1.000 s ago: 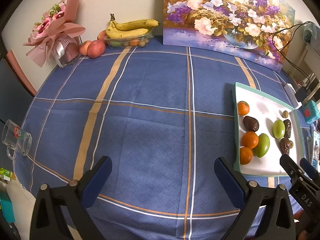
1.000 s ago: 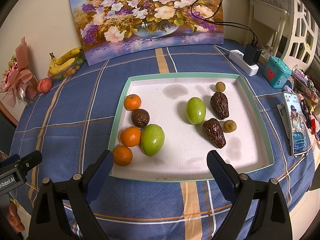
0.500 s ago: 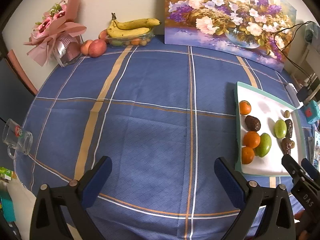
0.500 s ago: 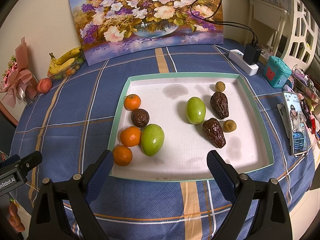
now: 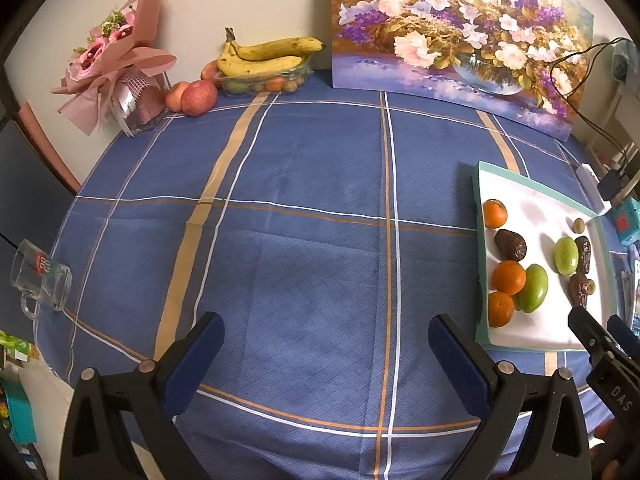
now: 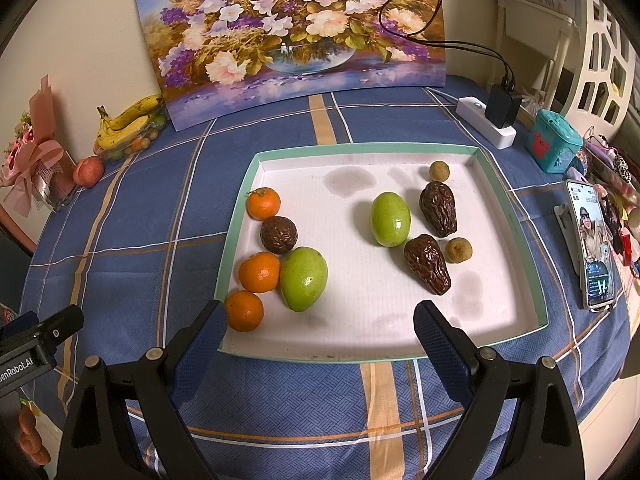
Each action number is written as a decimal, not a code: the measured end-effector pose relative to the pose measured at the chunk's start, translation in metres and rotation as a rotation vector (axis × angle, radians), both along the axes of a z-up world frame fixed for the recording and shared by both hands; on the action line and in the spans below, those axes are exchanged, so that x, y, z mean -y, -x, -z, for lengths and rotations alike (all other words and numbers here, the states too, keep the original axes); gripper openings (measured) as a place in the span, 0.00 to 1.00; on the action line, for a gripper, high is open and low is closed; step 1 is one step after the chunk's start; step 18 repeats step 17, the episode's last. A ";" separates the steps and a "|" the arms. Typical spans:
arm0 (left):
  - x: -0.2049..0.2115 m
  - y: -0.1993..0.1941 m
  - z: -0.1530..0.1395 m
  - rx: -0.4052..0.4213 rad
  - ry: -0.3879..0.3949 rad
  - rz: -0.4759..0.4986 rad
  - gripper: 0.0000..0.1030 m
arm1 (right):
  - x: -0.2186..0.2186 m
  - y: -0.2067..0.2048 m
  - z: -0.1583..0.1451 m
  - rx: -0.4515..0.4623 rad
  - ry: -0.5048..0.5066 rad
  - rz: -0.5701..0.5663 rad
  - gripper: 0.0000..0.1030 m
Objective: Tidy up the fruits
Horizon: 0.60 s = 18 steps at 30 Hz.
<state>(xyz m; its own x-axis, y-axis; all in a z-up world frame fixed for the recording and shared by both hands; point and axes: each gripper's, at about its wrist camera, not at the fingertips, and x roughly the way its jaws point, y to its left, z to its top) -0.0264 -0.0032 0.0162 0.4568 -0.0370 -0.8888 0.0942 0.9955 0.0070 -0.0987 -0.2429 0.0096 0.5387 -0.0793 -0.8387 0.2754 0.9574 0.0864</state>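
Right gripper (image 6: 316, 322) spread empty, green mango (image 6: 304, 279) just ahead

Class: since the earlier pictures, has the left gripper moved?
Yes. In the left wrist view, the tray sits nearer the right edge, so the left gripper turned or shifted leftward.

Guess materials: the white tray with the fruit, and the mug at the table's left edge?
Tray: looks like cardboard or foam board, matte white floor with a mint-green rim; darker blotches look soaked in, which suggests paper, though I can't be sure. Mug: clear glass or hard plastic, glossy; the tablecloth shows through it, and it carries a printed red-green logo.
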 end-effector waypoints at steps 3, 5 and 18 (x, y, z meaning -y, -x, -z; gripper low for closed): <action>-0.001 0.000 0.000 -0.002 0.001 -0.002 1.00 | 0.000 0.001 0.000 0.000 0.000 0.000 0.92; -0.001 -0.001 0.000 -0.003 0.001 0.001 1.00 | 0.000 0.000 0.000 0.000 0.000 0.000 0.92; -0.002 -0.002 0.000 -0.003 0.003 0.002 1.00 | 0.000 -0.001 0.000 -0.002 0.000 0.000 0.92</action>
